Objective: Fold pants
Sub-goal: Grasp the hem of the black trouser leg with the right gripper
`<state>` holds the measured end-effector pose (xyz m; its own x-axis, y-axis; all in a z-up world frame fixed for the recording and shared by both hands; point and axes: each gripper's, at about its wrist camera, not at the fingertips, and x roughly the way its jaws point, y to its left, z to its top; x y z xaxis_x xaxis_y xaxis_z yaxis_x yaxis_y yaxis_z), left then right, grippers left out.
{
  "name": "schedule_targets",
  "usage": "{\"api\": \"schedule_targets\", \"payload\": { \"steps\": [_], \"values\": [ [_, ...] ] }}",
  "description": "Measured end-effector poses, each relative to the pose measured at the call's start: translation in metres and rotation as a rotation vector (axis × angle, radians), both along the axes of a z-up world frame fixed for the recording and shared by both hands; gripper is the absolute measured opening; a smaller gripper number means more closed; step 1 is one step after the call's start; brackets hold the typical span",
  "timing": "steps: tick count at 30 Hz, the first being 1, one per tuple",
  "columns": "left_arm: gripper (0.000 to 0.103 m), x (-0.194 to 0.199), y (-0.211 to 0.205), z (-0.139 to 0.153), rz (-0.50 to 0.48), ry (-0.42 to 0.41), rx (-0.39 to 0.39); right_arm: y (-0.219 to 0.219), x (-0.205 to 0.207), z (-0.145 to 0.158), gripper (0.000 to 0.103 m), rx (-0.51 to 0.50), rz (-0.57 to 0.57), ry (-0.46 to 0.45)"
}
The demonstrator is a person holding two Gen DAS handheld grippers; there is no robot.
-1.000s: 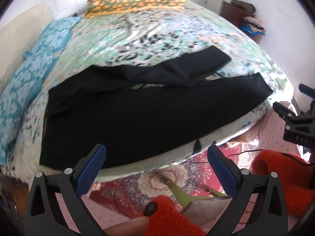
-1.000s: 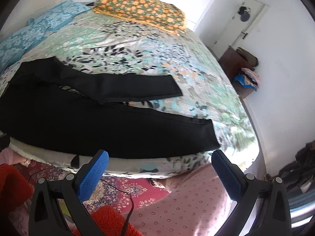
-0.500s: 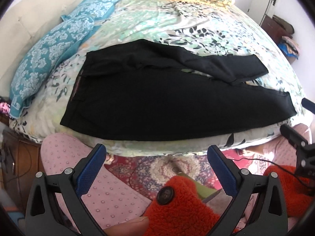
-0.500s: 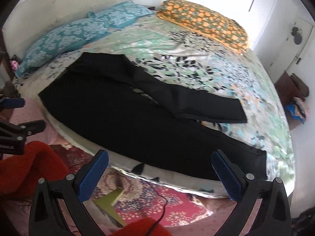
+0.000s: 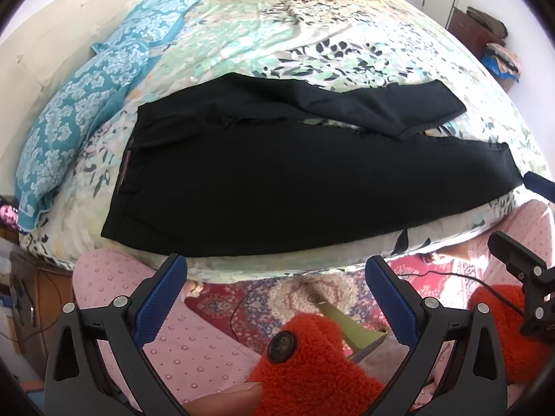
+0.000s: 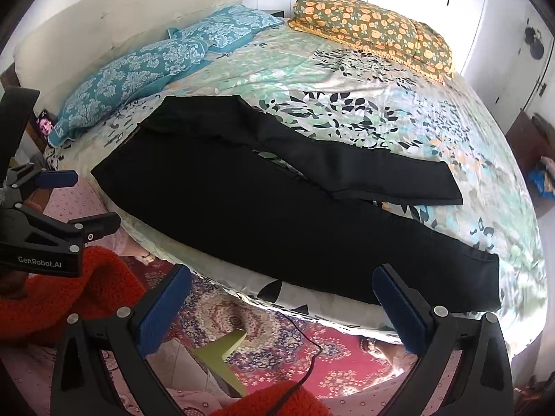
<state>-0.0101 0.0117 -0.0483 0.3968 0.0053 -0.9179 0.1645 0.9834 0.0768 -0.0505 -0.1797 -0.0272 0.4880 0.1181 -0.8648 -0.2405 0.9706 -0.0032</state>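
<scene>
We are looking across the bed (image 5: 312,34) from its near edge, working left to right. At the far left the headboard (image 6: 104,17) is backing two blue pillows (image 6: 138,72), with an orange pillow (image 6: 374,31) further along. The pants (image 5: 295,187) are lying spread flat on the patterned sheet, close to the near edge: the waistband (image 5: 125,170) is pointing left toward the blue pillows, and the two legs are running off to the right. The near leg is lying straight along the edge of the bed, while the far leg (image 6: 364,173) is angling away from it, leaving a thin wedge of sheet showing between them.

Our left claw (image 5: 277,298) is hovering off the bed, over the rug (image 6: 277,329), with its blue pads wide apart and nothing between them. Our right claw (image 6: 281,308) is doing the same — pads apart, empty, hanging short of the near leg's hem (image 6: 489,280).

We are judging the cloth to be light, soft and limp — it will sag and drape from wherever we pinch it, and a single layer may slip free. So we are thinking of taking the far leg by its outer edge, left claw near the hip and right claw near the cuff, pinching well in from the margin, and carrying it over onto the near leg.
</scene>
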Motion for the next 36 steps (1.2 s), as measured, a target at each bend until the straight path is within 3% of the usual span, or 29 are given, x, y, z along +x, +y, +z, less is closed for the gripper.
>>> {"api": "schedule_targets", "payload": {
  "steps": [5,9,10,14,16,17,18,20,22,26,31,36],
  "values": [
    [0.103,0.001,-0.005,0.002,-0.009,-0.011,-0.008,-0.002,-0.001,0.003,0.103,0.030,0.008,-0.018],
    [0.103,0.004,-0.006,0.008,-0.012,-0.045,-0.016,-0.014,-0.002,0.010,0.103,0.122,0.005,-0.054],
    [0.103,0.007,-0.006,0.011,-0.007,-0.066,-0.012,-0.022,-0.003,0.018,0.103,0.160,-0.008,-0.102],
    [0.103,0.022,-0.003,0.030,0.022,-0.208,-0.001,-0.077,-0.010,0.074,0.103,0.313,-0.062,-0.460],
    [0.103,0.033,-0.003,0.042,0.039,-0.279,-0.009,-0.105,0.009,0.082,0.103,0.397,-0.075,-0.495],
    [0.103,0.038,-0.003,0.046,0.046,-0.299,-0.018,-0.115,0.025,0.075,0.103,0.429,-0.078,-0.447],
    [0.103,0.043,-0.003,0.049,0.058,-0.319,-0.032,-0.127,0.058,0.056,0.103,0.420,-0.078,-0.272],
    [0.103,0.053,-0.004,0.053,0.075,-0.333,-0.068,-0.150,0.100,0.020,0.103,0.339,-0.108,-0.064],
    [0.103,0.057,-0.005,0.053,0.080,-0.328,-0.081,-0.193,0.133,-0.003,0.103,0.301,-0.162,-0.076],
    [0.103,0.057,-0.006,0.037,0.084,-0.292,-0.056,-0.264,0.218,-0.028,0.103,0.246,-0.211,-0.012],
    [0.103,0.069,0.002,0.005,0.150,-0.160,-0.024,-0.310,0.338,-0.075,0.103,0.187,-0.204,0.180],
    [0.103,0.082,0.004,-0.001,0.199,-0.134,0.006,-0.329,0.397,-0.133,0.084,0.160,-0.190,0.339]
  ]
}}
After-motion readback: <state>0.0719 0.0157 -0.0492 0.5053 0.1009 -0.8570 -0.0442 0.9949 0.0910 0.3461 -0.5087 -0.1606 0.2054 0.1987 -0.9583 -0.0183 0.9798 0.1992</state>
